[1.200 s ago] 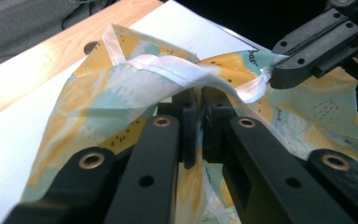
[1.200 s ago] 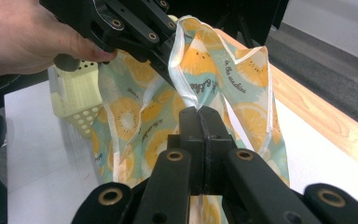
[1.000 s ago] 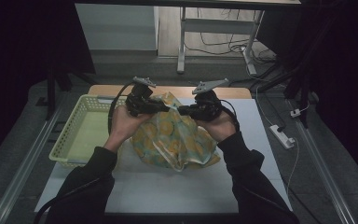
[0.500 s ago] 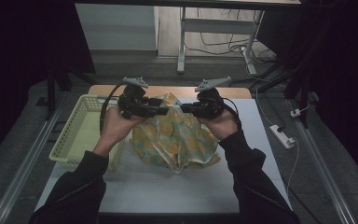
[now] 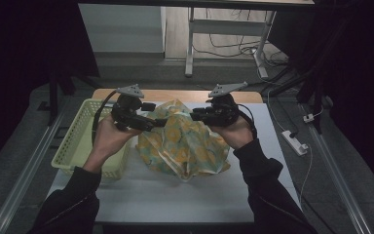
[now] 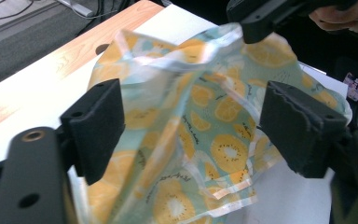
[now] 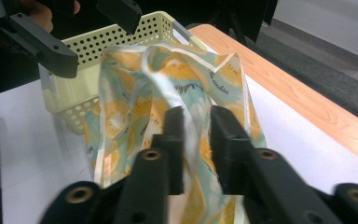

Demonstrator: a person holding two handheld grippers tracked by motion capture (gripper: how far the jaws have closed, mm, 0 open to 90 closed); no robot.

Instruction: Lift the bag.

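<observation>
A teal cloth printed with yellow citrus slices [image 5: 185, 144] lies bunched on the white table top [image 5: 175, 195]. My left gripper [image 5: 158, 123] hovers at the cloth's upper left. In the left gripper view its jaws [image 6: 191, 100] have just been opening and now stand wide apart, with the cloth [image 6: 205, 112] beyond them and untouched. My right gripper [image 5: 195, 116] is at the cloth's top edge. Its jaws [image 7: 196, 116] have just been opening to a narrow gap. A raised fold of the cloth [image 7: 135, 93] runs loosely through that gap, and the pads are not pressing on it.
A pale yellow perforated basket [image 5: 78, 141] stands on the table to the left of the cloth, close behind the left hand. A wooden strip [image 5: 175, 95] runs along the far edge. A power strip [image 5: 294, 141] lies on the floor to the right.
My left gripper has let go of the cloth, opened wide and drawn away to the left. The right jaws have parted slightly. The lifted top of the cloth has slackened.
</observation>
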